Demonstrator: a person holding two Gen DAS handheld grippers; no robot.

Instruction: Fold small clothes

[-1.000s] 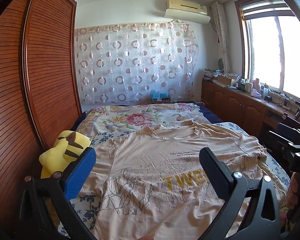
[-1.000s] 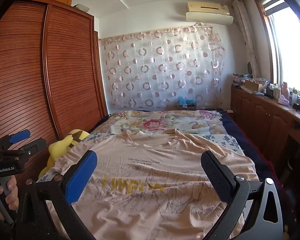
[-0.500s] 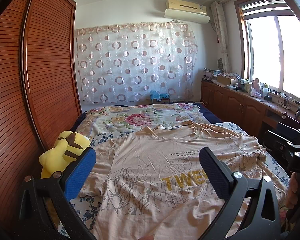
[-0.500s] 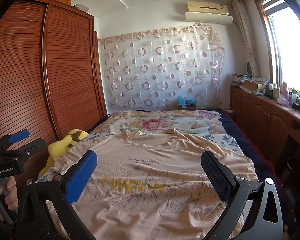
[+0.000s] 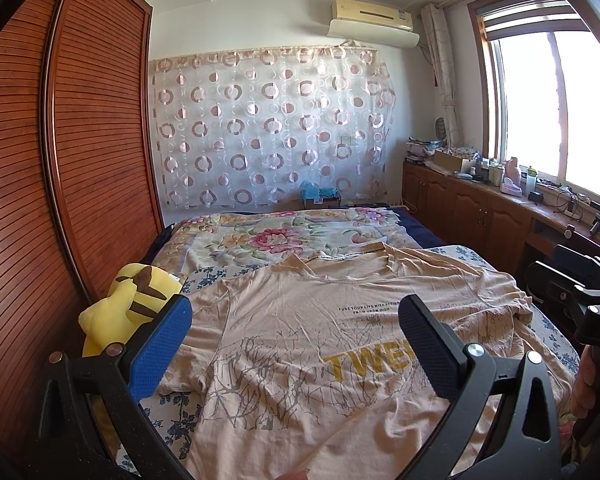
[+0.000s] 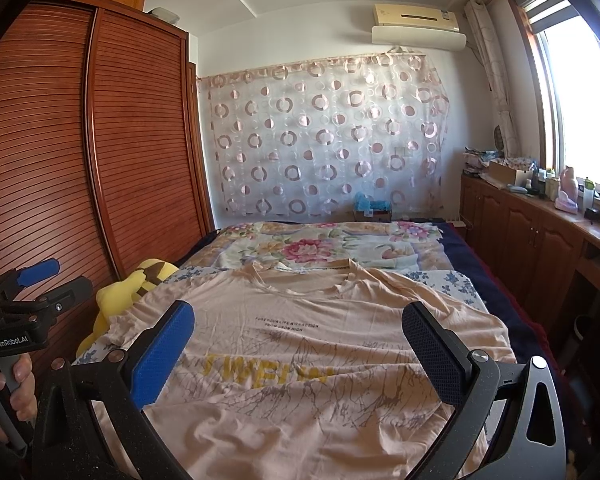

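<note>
A peach T-shirt (image 5: 320, 332) with yellow letters and a grey branch print lies spread flat, front up, on the bed, collar toward the far end. It also shows in the right wrist view (image 6: 324, 344). My left gripper (image 5: 292, 334) is open and empty, held above the shirt's near left part. My right gripper (image 6: 298, 338) is open and empty, held above the shirt's near middle. The left gripper also shows at the left edge of the right wrist view (image 6: 36, 280), and the right gripper's body shows at the right edge of the left wrist view (image 5: 580, 292).
A yellow plush toy (image 5: 128, 304) lies at the bed's left edge beside the wooden wardrobe (image 5: 60, 180). A floral quilt (image 5: 284, 236) covers the far end of the bed. Low wooden cabinets (image 5: 480, 216) with clutter run under the window on the right.
Both grippers have stayed open and almost still. The shirt has not moved.
</note>
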